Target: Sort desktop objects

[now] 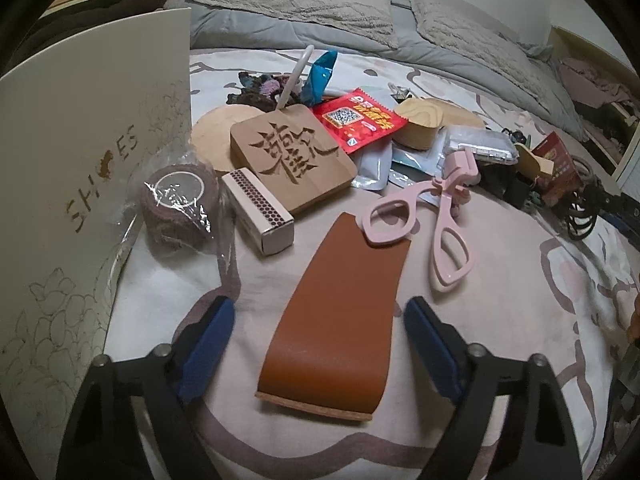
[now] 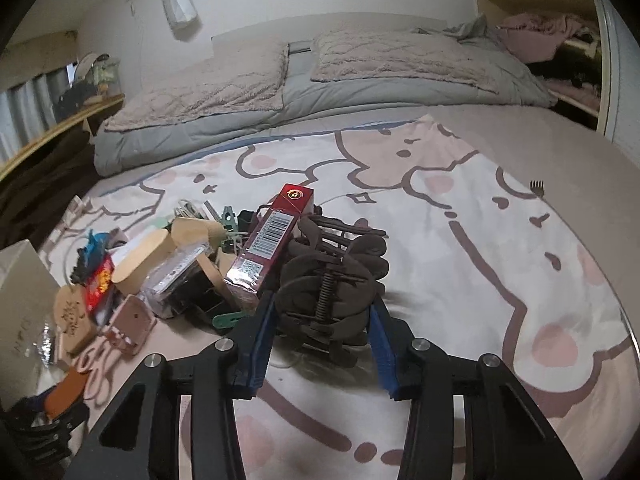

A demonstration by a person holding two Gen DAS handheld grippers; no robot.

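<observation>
Closest to the left wrist camera, the left gripper [image 1: 320, 344] is sitting with its blue pads [image 1: 208, 344] spread wide on either side of a brown leather strap [image 1: 340, 312] lying flat on the bedsheet [image 1: 500, 320]. Neither pad is touching it, so that claw is released, with the strap just between the jaws. The far end of the strap is tucked under one handle loop of a pink eyelash curler [image 1: 436, 216].

To the left of the strap, a white matchbox [image 1: 258, 212] with a dotted striking side is lying next to a brown bandage roll in crinkly plastic [image 1: 178, 208], and both are sitting beside a cream shoe box [image 1: 80, 184]. Just past the matchbox is a carved wooden coaster [image 1: 294, 156], with a red snack packet [image 1: 356, 120] and an oval wooden box [image 1: 420, 120] further back in the pile.

In the right wrist view, the right gripper [image 2: 324, 320] is sitting around a dark brown hair claw clip [image 2: 332, 280], with the blue pads [image 2: 262, 328] tight against its sides, so it looks like it's grasping the clip. A red carton with a barcode [image 2: 272, 240] is leaning up right against the clip's left side. Grey pillows and a duvet [image 2: 304, 76] are way at the back.
</observation>
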